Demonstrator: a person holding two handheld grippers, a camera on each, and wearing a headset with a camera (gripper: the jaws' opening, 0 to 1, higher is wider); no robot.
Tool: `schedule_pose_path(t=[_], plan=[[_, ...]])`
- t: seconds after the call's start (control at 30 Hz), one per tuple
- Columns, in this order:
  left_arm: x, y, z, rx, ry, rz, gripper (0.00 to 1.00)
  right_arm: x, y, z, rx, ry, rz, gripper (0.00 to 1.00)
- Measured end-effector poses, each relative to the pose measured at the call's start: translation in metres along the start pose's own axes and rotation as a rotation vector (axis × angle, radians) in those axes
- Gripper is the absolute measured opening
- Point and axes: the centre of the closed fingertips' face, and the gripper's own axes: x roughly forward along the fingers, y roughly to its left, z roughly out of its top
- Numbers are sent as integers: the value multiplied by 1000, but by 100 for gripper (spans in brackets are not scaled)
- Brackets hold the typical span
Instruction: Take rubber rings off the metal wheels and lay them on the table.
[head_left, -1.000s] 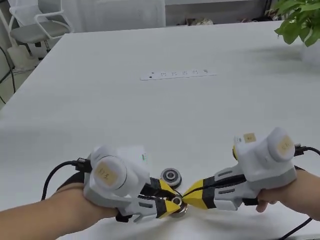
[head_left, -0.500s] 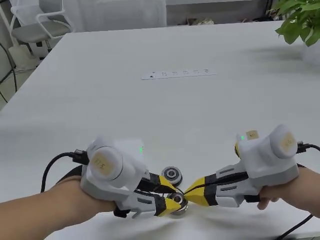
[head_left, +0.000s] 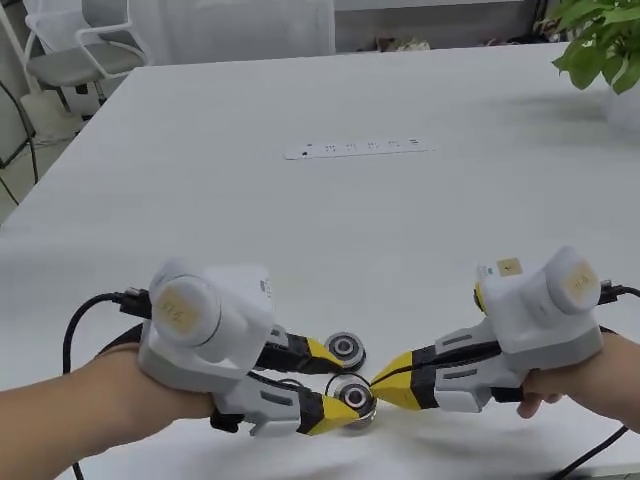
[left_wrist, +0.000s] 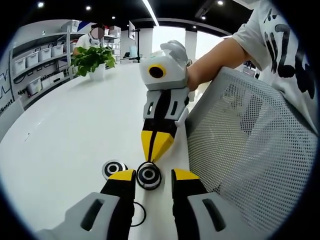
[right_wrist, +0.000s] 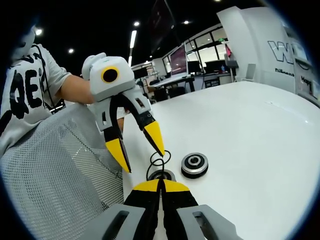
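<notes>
A wide white surface (head_left: 200, 200) in an open office carries a power strip (head_left: 358, 149) at 12 o'clock, with a potted plant (head_left: 600, 40) at 2 and a chair (head_left: 80, 50) at 10. At 6, the left gripper (left_wrist: 154, 173) holds its fingers spread either side of a metal wheel (left_wrist: 148, 176). The right gripper (right_wrist: 161, 186) has its fingers closed, tips at that wheel. A thin rubber ring (right_wrist: 159, 160) loops beside it. A second wheel (right_wrist: 194, 164) sits just beyond.
</notes>
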Motion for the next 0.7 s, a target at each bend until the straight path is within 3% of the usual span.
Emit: schedule_pose_path(t=[0.3,0.7], plan=[[-12,-2,3,-15,-17,13,30,-1,0,1,3,0,3,0],[-32,4,12,-36,-61,61,38,-1,1,8,10,-15,9,0]])
